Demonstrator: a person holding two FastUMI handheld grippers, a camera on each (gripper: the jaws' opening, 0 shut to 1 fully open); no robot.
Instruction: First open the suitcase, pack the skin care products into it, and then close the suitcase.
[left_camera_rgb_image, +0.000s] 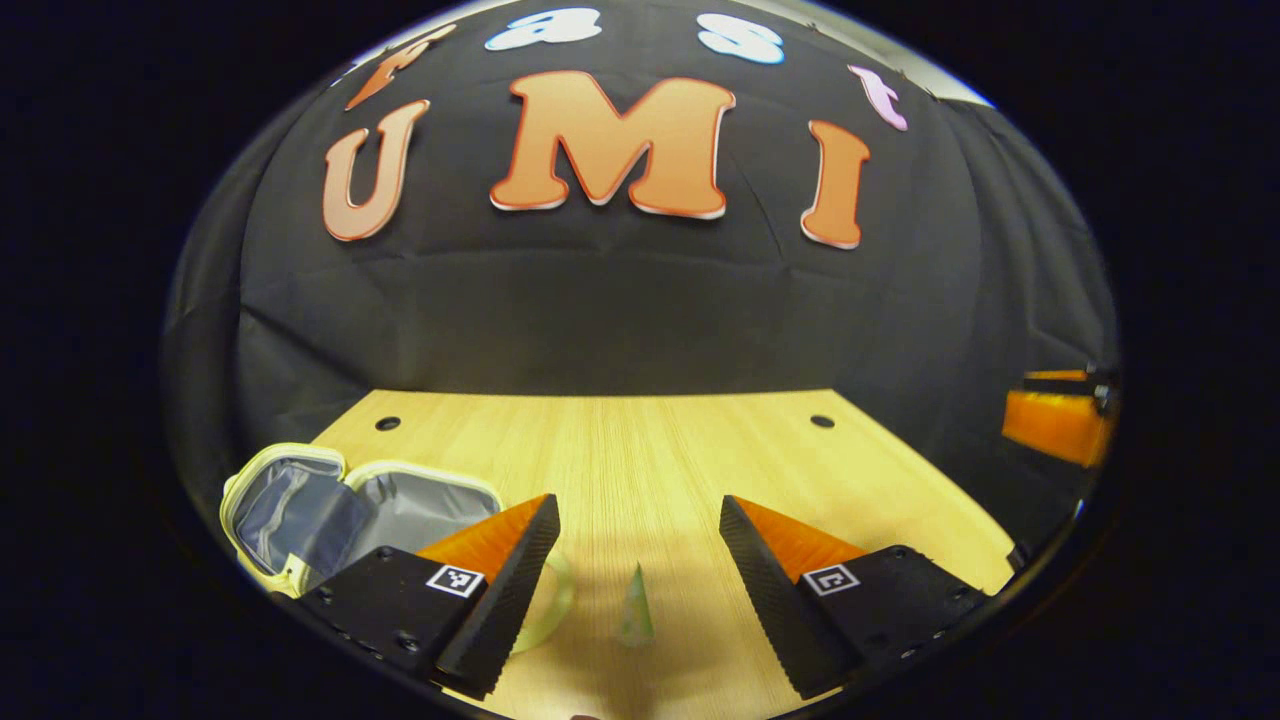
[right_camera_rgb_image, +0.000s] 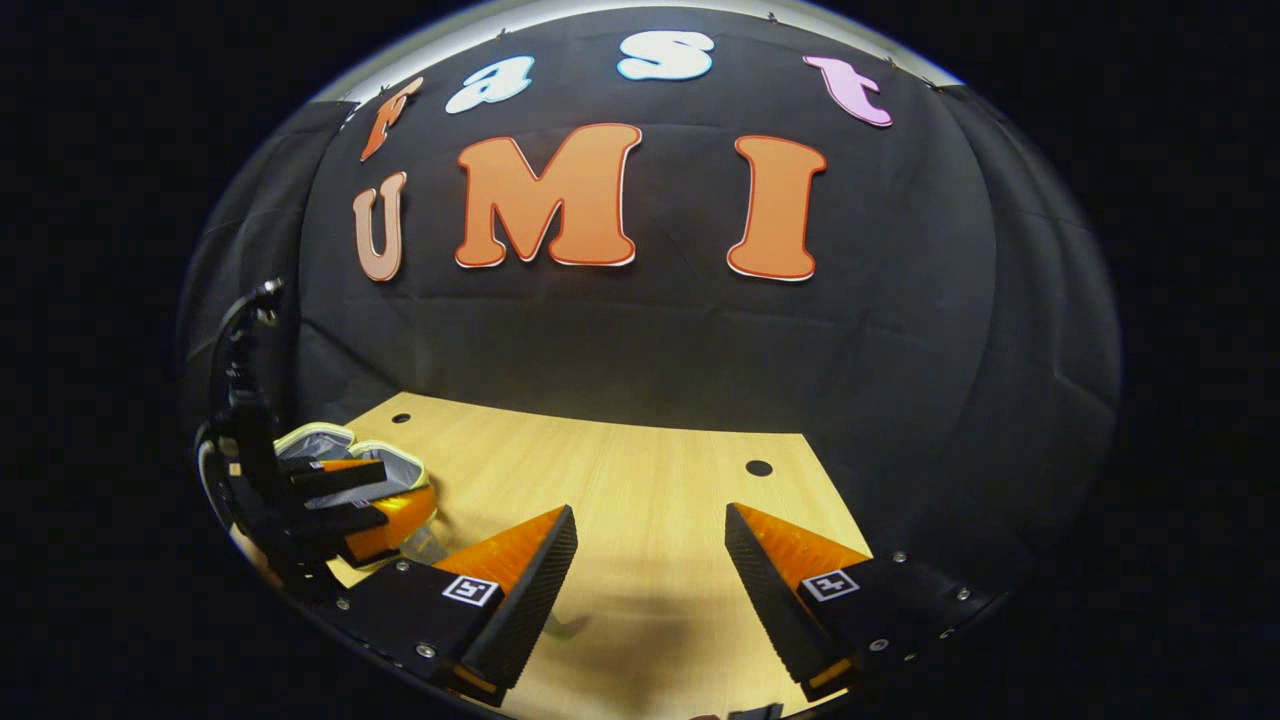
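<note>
The small suitcase (left_camera_rgb_image: 300, 510) lies open at the table's left, pale yellow rim around grey lining. My left gripper (left_camera_rgb_image: 638, 505) is open above the wooden table (left_camera_rgb_image: 640, 450). A pale green tube (left_camera_rgb_image: 635, 608) stands low between its fingers, touching neither. A pale green round item (left_camera_rgb_image: 556, 598) peeks from behind its left finger. In the right gripper view, the left gripper (right_camera_rgb_image: 375, 492) hovers beside the open suitcase (right_camera_rgb_image: 325, 440). My right gripper (right_camera_rgb_image: 650, 512) is open over bare table, holding nothing. A small green piece (right_camera_rgb_image: 566, 628) shows by its left finger.
Two round holes (left_camera_rgb_image: 822, 421) sit near the table's far edge, by the black cloth wall. The other gripper (left_camera_rgb_image: 1060, 420) shows at the far right in the left gripper view. A clear item (right_camera_rgb_image: 422, 545) lies just below the left gripper in the right gripper view.
</note>
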